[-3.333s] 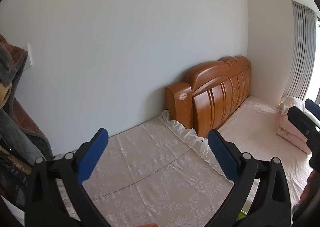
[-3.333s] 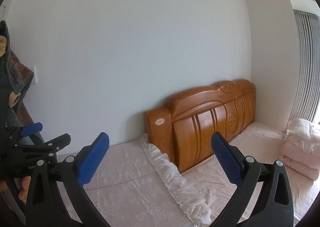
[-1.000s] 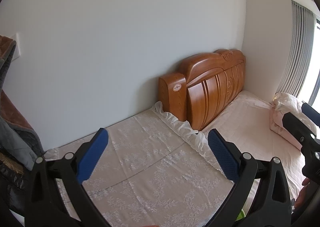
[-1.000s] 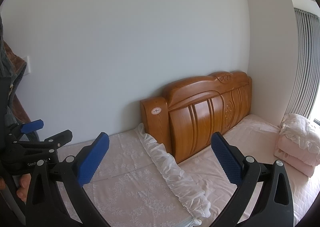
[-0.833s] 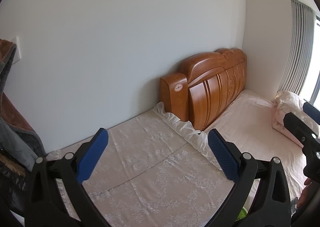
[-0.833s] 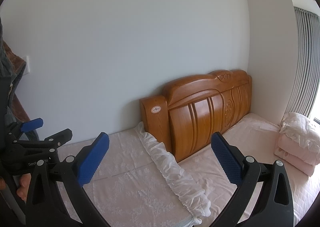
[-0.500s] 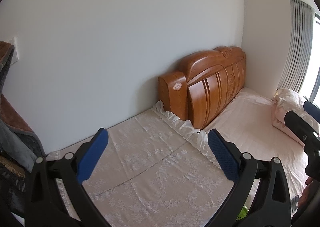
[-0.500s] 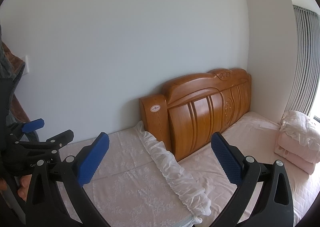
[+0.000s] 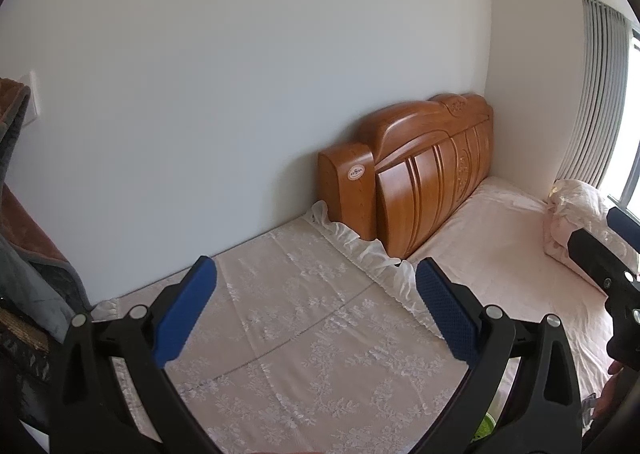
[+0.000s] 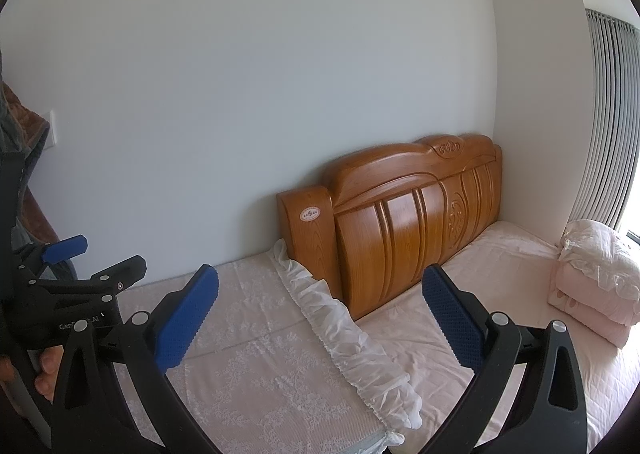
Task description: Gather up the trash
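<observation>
My left gripper (image 9: 316, 310) is open and empty, held above a surface covered with a pale lace cloth (image 9: 304, 338). My right gripper (image 10: 320, 314) is open and empty, held over the same lace cloth (image 10: 256, 374) and the bed. Each gripper shows at the edge of the other's view: the right gripper (image 9: 612, 254) at the right of the left wrist view, the left gripper (image 10: 76, 270) at the left of the right wrist view. No trash shows clearly in either view. A small green thing (image 9: 486, 428) peeks out at the bottom of the left wrist view.
A wooden headboard (image 10: 400, 226) stands against the white wall. A pink-sheeted bed (image 10: 508, 286) lies to the right with folded pink bedding (image 10: 596, 286). A ruffled cloth edge (image 10: 340, 326) divides the two. Hanging clothes (image 9: 24, 254) are at the left. Grey curtains (image 10: 612, 114) hang at the right.
Both views have shifted slightly; the headboard sits a little lower and further left in the frames. Both grippers stay open and empty.
</observation>
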Action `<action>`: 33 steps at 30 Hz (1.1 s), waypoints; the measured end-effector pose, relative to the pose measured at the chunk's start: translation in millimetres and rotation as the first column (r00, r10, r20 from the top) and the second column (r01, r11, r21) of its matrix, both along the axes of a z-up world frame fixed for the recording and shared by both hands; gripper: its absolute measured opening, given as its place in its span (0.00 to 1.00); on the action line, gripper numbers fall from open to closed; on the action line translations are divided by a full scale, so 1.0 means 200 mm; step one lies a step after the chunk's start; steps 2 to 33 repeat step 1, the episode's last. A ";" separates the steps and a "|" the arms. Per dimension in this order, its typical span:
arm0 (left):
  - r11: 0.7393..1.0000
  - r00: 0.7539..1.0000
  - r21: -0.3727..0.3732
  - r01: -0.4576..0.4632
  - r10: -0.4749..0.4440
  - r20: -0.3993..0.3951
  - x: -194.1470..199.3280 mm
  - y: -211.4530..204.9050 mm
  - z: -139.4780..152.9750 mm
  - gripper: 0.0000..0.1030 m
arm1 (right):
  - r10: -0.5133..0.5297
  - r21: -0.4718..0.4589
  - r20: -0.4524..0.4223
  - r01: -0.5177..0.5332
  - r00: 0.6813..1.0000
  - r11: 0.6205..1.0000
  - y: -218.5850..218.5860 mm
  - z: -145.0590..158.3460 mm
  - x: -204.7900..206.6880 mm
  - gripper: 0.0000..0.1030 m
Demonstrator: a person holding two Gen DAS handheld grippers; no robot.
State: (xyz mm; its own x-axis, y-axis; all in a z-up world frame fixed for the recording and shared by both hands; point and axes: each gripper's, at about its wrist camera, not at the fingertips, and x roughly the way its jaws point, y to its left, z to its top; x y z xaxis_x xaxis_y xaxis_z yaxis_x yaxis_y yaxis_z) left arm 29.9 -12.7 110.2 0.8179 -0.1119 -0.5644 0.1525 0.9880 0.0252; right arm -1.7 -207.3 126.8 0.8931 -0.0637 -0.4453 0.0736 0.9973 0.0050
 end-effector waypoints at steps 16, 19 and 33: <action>1.000 1.000 0.001 0.001 -0.001 0.000 0.00 0.00 0.00 0.93 | -0.001 -0.001 0.000 0.001 1.000 1.000 0.00 0.00 0.00 0.98; 1.000 1.000 0.001 0.001 -0.001 0.000 0.00 0.00 0.00 0.93 | -0.001 -0.001 0.000 0.001 1.000 1.000 0.00 0.00 0.00 0.98; 1.000 1.000 0.001 0.001 -0.001 0.000 0.00 0.00 0.00 0.93 | -0.001 -0.001 0.000 0.001 1.000 1.000 0.00 0.00 0.00 0.98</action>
